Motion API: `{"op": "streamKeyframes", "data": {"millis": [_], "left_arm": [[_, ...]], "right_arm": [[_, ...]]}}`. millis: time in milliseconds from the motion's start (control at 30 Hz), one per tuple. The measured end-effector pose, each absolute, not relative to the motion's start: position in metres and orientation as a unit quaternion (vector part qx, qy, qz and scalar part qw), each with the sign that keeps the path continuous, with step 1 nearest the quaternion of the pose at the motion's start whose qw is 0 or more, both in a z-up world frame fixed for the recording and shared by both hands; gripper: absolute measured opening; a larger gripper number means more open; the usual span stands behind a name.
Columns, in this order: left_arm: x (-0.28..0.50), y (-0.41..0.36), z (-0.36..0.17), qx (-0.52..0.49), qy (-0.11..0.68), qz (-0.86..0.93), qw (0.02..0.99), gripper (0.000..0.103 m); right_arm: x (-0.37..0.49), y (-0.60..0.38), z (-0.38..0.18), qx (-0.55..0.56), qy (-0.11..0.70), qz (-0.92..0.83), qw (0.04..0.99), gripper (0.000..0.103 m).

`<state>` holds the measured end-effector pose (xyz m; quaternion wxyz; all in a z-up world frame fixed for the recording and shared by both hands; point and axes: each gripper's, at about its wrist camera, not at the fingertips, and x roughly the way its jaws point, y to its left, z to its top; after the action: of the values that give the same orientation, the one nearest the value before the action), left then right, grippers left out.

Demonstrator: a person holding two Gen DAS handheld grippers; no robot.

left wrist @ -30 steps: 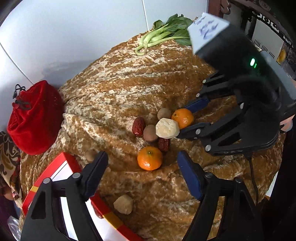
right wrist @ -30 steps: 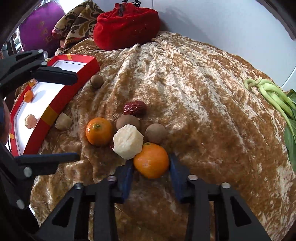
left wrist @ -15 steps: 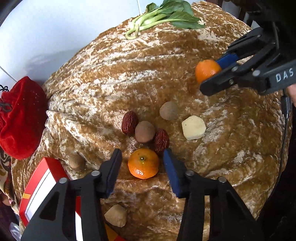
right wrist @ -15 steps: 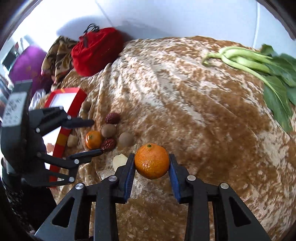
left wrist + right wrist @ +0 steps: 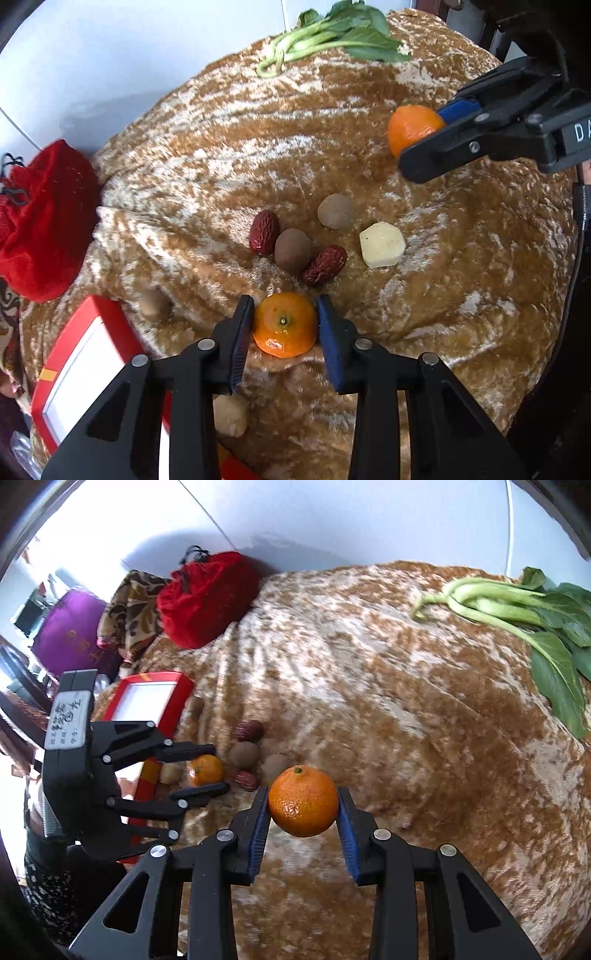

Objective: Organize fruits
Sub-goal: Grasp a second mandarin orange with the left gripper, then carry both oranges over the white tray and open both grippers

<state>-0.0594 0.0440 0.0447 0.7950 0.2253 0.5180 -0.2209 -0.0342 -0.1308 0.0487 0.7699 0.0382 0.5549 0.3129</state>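
My left gripper [image 5: 284, 328] is shut on a tangerine [image 5: 285, 325] that rests on the brown velvet cloth [image 5: 258, 147]. My right gripper [image 5: 303, 808] is shut on a second tangerine [image 5: 303, 800] and holds it above the cloth; it shows at the right of the left wrist view [image 5: 413, 127]. Two red dates [image 5: 264, 232] [image 5: 325, 264], two brown longans [image 5: 292, 250] [image 5: 335, 211] and a pale peeled chunk [image 5: 382, 244] lie in a cluster beyond the left gripper. The red tray [image 5: 92, 354] is at the lower left.
A red drawstring pouch [image 5: 40, 229] sits at the left edge. Bok choy [image 5: 332, 33] lies at the far side of the cloth. Another longan [image 5: 155, 303] and a pale lump [image 5: 229, 415] lie beside the tray. Patterned and purple cushions [image 5: 77, 631] are past the pouch.
My left gripper has moved forward and closed on the near tangerine. My right gripper has lifted its tangerine up and away from the cluster.
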Motion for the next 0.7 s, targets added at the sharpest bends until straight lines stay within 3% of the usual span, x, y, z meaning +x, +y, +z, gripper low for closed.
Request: {"op": "streamKeyframes", "data": {"millis": [367,700], "left_arm": [[-0.108,0.120,0.117,0.175,0.455,-0.131,0.863,0.033],[-0.117,0.189,0.099,0.158,0.509,-0.038,0.845,0.033]], "right_arm": [[-0.065,-0.079,0.067,0.038,0.512,0.387,0.765,0.035],[-0.111,0.006,0.073,0.014,0.490,0.454,0.744,0.035]]}}
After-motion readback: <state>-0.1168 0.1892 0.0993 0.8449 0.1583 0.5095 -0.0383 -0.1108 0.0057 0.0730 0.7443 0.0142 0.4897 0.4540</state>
